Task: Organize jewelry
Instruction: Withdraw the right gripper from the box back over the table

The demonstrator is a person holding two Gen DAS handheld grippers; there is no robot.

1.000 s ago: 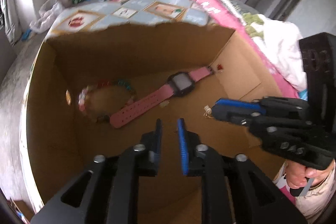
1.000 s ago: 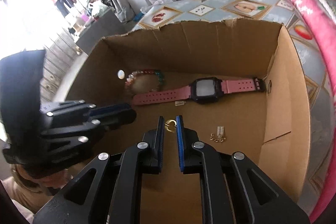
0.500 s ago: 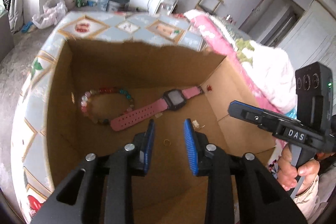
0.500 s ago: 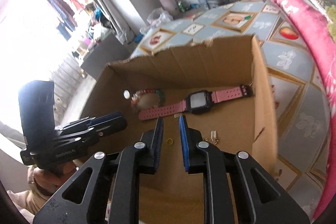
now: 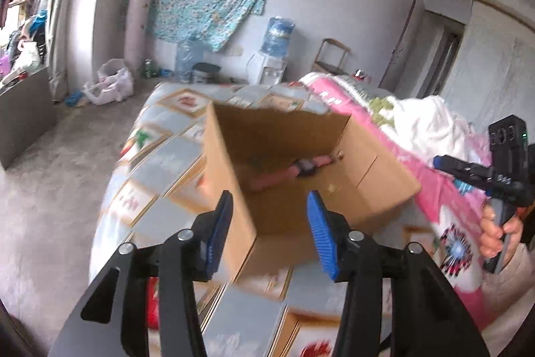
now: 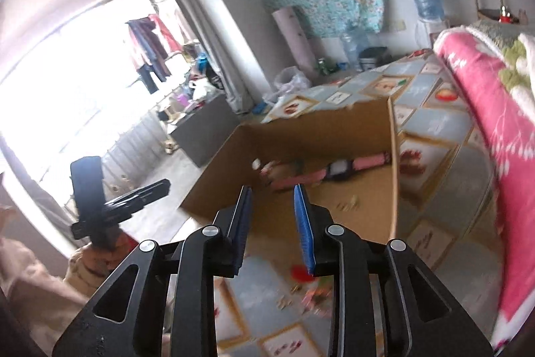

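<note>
Jewelry is lying at the bottom of the cardboard box (image 6: 321,136) on the patterned bed cover (image 6: 431,119): the pink watch (image 6: 337,171) is stretching across the far side, the bead bracelet (image 6: 277,168) is sitting just beside its strap end, and small gold pieces (image 6: 349,204) are resting nearer the front. Both grippers are now hovering outside and above the box, whereas a second ago they were reaching down inside it. The left gripper (image 5: 269,230) and the right gripper (image 6: 272,223) have just been opening their jaws, and nothing is sitting between either pair. A hand (image 5: 498,231) is holding the right tool's handle.
</note>
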